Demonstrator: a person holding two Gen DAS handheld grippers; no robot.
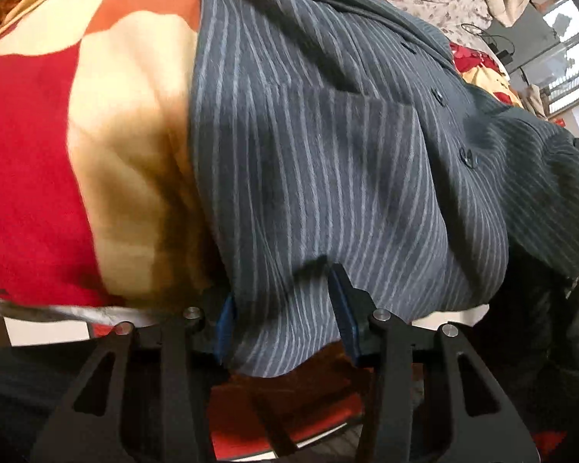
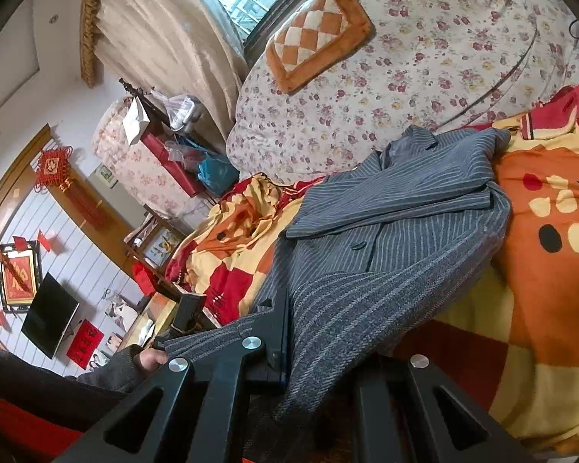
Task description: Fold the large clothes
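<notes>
Grey pinstriped coat (image 2: 397, 208), buttoned, spread on the bed, one sleeve folded across

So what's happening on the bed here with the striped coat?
A person is folding a grey striped coat spread over a red, orange and cream blanket. The right tongs are shut on a fold of the coat's fabric, holding it up off the blanket. The left tongs stand open at the coat's near edge, with cloth lying between the blue pads but not pinched. The fold is not finished.
</notes>
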